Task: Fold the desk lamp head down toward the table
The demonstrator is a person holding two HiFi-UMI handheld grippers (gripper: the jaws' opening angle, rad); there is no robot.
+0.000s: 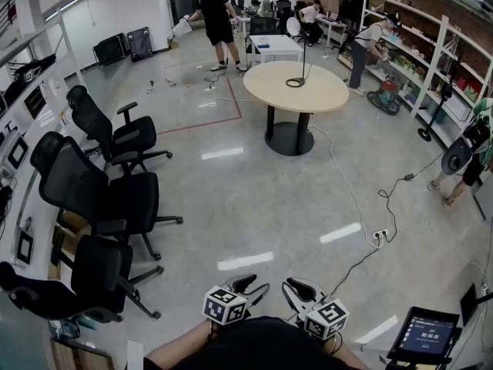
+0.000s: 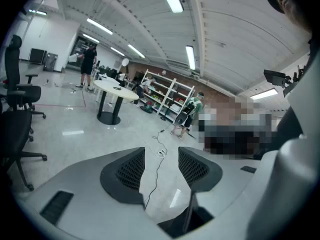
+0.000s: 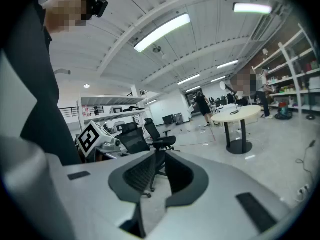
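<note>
Lamp: The desk lamp stands far off, on the round table in the middle of the room.
Lamp head: The round white lamp head is up high on its thin stick. It is not folded down.
Lamp foot: A dark ring sits flat on the table top.
Table: It is pale, with one dark leg and a round foot on the shiny floor.
Left gripper: The left gripper is near the person's body, well apart from the lamp. Its jaws stand wide apart. Only floor shows between them.
Right gripper: The right gripper is just beside the left one. Its jaws have a gap too. It grasps nothing.
Cable: A long cable runs over the floor from the table to a white plug box.
Chairs: Black chairs stand in a row on the left.
Shelves: White shelves full of things line the right wall.
People: A person in black stands at the far end. Another person bends at the shelves.
Screen: A small lit screen is near, on the right.
</note>
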